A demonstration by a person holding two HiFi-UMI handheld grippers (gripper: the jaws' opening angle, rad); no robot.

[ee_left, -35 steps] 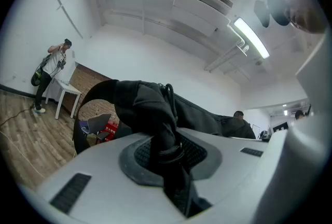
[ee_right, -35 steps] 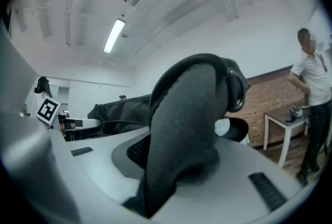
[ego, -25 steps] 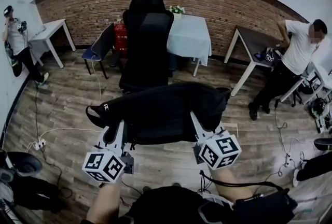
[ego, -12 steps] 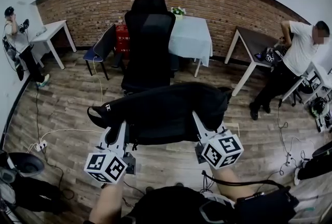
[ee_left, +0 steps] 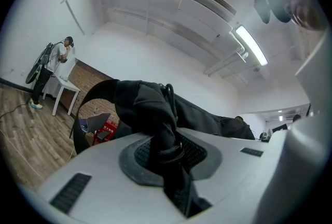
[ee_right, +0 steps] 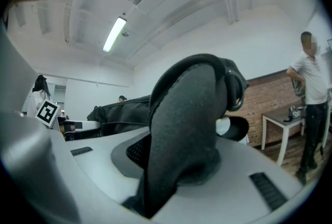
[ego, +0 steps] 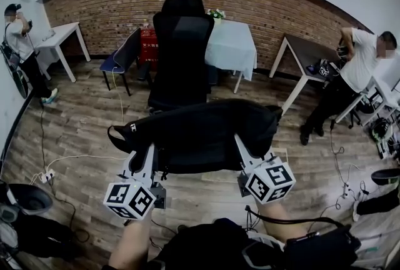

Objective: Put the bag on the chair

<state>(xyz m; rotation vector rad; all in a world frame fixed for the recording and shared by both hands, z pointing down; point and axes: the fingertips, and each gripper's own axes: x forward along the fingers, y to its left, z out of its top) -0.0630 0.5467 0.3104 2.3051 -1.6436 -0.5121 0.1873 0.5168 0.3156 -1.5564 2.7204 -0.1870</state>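
Black fabric bag (ego: 200, 134) is hanging in the air between the two tools, stretched crosswise, its long axis running from the left gripper (ego: 144, 161) across to the right gripper (ego: 245, 151).

Left gripper is pinching a bunched fold of the bag's webbing, with a dark ring sitting right at the pads. The rest of the bag is trailing forward and off toward the right-hand tool.

Right gripper is clamping a thick padded fold at the opposite end. Both pairs of jaws are pressing on cloth, neither standing free.

Chair (ego: 181, 44), a black high-backed one, is standing straight ahead of both tools, beyond the bag and apart from it. Its seat is facing back this way (the front edge is hiding behind the bag's upper line in the head view).

Judging the line: the chair is sitting a touch toward the left gripper's side of the midpoint, so neither hand is much nearer. The bag is lying broadside to the seat and looking wider than it. The coming move is likely turning on carrying both ends forward together, level, so the middle is landing on the seat.
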